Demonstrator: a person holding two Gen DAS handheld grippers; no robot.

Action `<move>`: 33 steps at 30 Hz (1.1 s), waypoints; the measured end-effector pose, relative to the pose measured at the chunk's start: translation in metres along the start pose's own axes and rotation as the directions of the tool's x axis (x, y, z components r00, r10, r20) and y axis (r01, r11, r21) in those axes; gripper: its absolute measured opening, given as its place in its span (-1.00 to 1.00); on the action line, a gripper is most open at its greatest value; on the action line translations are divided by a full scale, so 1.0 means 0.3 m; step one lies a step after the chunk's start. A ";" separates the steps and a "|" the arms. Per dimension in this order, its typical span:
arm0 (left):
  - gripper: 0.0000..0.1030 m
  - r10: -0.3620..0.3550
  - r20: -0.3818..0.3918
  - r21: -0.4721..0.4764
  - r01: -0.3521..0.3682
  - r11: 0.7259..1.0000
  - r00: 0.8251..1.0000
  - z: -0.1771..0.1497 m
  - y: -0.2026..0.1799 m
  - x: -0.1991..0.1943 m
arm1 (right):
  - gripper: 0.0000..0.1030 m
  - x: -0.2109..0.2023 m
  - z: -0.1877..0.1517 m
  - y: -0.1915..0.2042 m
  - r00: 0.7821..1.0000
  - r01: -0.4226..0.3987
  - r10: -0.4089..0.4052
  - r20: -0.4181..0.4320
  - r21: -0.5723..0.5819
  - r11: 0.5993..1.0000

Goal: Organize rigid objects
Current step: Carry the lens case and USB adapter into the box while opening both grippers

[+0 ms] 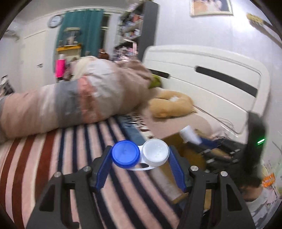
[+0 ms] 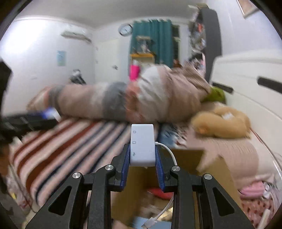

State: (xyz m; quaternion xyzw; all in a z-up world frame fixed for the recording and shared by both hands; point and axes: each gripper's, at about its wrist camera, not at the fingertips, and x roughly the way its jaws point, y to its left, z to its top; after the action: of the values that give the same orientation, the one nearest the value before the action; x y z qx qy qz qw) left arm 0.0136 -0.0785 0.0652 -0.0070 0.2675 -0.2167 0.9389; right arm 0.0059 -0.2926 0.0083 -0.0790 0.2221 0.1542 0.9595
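Cardboard box [image 2: 185,158] sits open below both loads, beside the bed. Right gripper [image 2: 142,158] clamps the white adapter [image 2: 142,144]; left gripper [image 1: 140,159] pinches the 2-cap lens case [image 1: 140,154]. Carry step, apparently; next, lower each into the box.

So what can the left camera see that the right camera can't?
Only the left camera shows the left hand-held gripper holding a contact lens case with one blue lid and one white lid, plus a framed picture on the wall.

Only the right camera shows the right hand-held gripper shut on a white adapter with its cable hanging down.

Both show the striped blanket, the tan plush toy, the cardboard box, the wall clock and the teal curtain.
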 end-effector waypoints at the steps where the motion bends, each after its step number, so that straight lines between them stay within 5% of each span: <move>1: 0.15 -0.029 -0.020 0.016 0.029 0.999 0.999 0.022 -0.050 0.039 | -0.55 0.018 -0.014 -0.028 1.000 0.016 -0.016 -0.022 0.008 1.000; 7: 0.15 -0.108 -0.124 0.070 0.118 0.991 0.986 0.059 -0.230 0.200 | -0.55 0.117 -0.129 -0.192 0.978 0.019 0.000 -0.210 0.086 0.996; 13: 0.15 -0.106 -0.194 0.102 0.127 0.987 0.975 0.051 -0.300 0.285 | -0.50 0.124 -0.178 -0.227 0.961 -0.036 0.057 -0.270 0.083 0.996; 21: 0.15 -0.093 -0.245 0.124 0.126 0.984 0.965 0.038 -0.294 0.328 | -0.36 0.094 -0.173 -0.225 0.963 -0.036 0.053 -0.263 0.072 0.997; 33: 0.15 -0.014 -0.379 0.194 0.094 0.977 0.925 -0.004 -0.365 0.493 | -0.34 0.018 -0.193 -0.267 0.971 -0.025 0.041 -0.234 0.071 0.997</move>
State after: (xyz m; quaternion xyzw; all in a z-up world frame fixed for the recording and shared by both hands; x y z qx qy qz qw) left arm 0.0817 -0.2384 0.0044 0.1254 0.4178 -0.2668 0.8594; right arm 0.0138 -0.3792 -0.0390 -0.0605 0.3406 0.1523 0.9258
